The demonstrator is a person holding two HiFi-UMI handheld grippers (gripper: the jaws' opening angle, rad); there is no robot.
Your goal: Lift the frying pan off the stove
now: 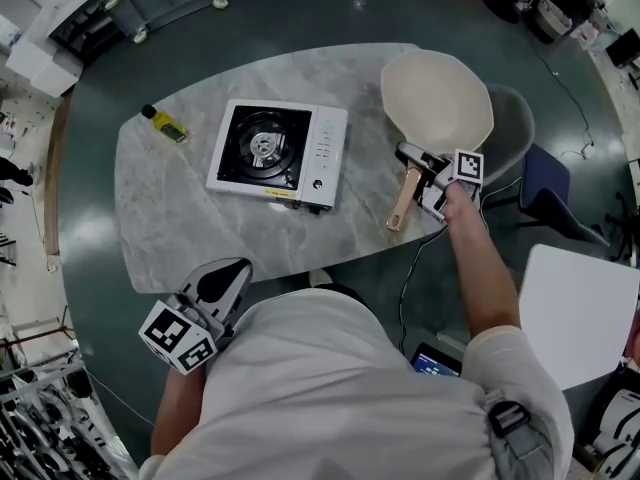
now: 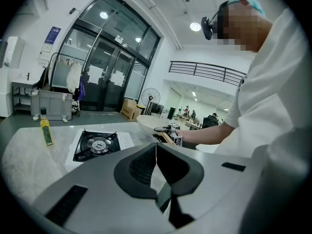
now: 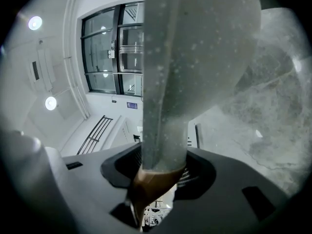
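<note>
2 closed fingers on the left gripper (image 1: 228,273) pinch nothing, low at 7 o'clock by the person's shirt. Next comes the grey marble table (image 1: 170,218) on a dark green floor (image 1: 330,8). A white stove (image 1: 280,155) with a black burner sits mid-table, and a yellow bottle (image 1: 165,124) lies at 10 o'clock. The frying pan (image 1: 437,103), cream inside with a brown handle (image 1: 403,206), is off the stove at 2 o'clock. The right gripper (image 1: 418,168) squeezes that handle. Only the right gripper view shows the pan's grey speckled underside (image 3: 195,57). Only the left gripper view shows tall glass doors (image 2: 105,77) far behind.
</note>
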